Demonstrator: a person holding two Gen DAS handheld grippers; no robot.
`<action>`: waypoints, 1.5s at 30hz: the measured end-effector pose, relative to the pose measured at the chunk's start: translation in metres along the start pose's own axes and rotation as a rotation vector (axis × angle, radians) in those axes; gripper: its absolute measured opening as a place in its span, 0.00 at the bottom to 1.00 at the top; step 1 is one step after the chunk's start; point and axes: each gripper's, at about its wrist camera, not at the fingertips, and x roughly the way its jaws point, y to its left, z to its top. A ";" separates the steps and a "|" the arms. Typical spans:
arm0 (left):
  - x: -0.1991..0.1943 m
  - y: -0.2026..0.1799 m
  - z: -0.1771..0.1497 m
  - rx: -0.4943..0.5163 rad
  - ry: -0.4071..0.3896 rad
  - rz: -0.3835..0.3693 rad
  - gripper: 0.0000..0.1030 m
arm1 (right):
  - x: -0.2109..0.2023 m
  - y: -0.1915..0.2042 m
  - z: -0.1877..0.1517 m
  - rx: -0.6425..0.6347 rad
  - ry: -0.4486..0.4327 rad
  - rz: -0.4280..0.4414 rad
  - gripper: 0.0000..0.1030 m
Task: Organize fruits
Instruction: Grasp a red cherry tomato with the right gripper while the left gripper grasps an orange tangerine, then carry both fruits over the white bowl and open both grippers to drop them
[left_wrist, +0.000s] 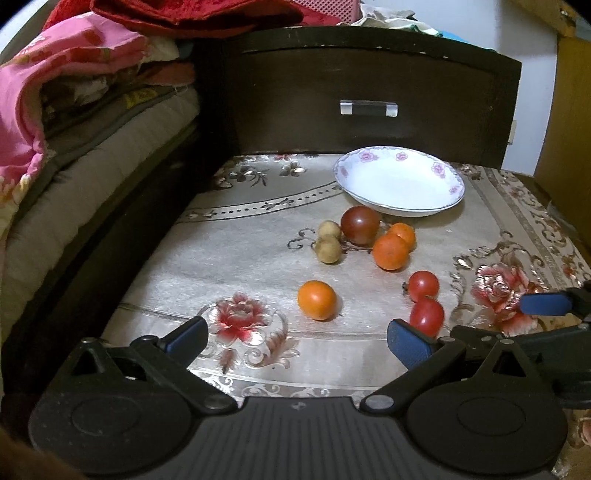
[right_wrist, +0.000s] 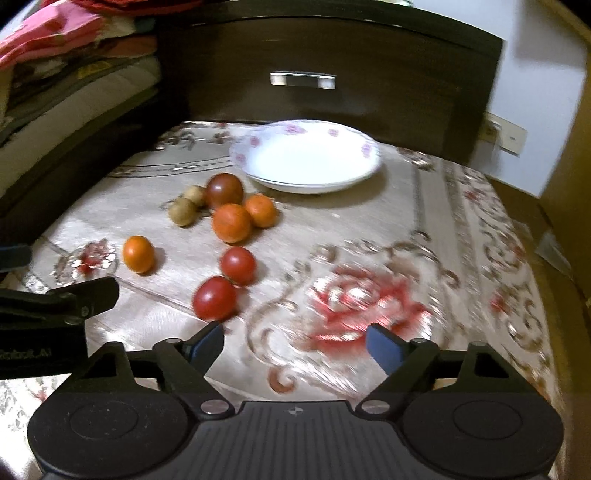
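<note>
Left of the plate (left_wrist: 399, 184) the cloth (left_wrist: 240, 258) lies bare, offering room. The fruits (left_wrist: 360, 225) sit just before the plate: small, round, light, soft-skinned and likely to roll, best pinched across the middle. Left gripper (left_wrist: 299, 338) and right gripper (right_wrist: 295, 341) hover, jaws spread, empty. Drawer front (left_wrist: 369, 107) blocks behind.

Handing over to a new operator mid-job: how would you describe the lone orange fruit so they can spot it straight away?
Start at the white flowered plate at the back of the floral tablecloth. In front of it sits a cluster of fruit; nearer the camera and to the left lies the lone orange fruit. Unlike the two orange fruits touching in the cluster, it touches nothing.
</note>
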 end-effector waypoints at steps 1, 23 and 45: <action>0.001 0.002 0.001 0.000 0.000 0.002 1.00 | 0.002 0.002 0.002 -0.010 -0.001 0.012 0.72; 0.037 0.032 0.009 -0.062 0.052 0.005 1.00 | 0.040 0.026 0.029 -0.075 0.075 0.250 0.29; 0.079 -0.006 0.026 0.031 0.131 -0.108 0.39 | 0.029 -0.006 0.027 0.013 0.123 0.264 0.25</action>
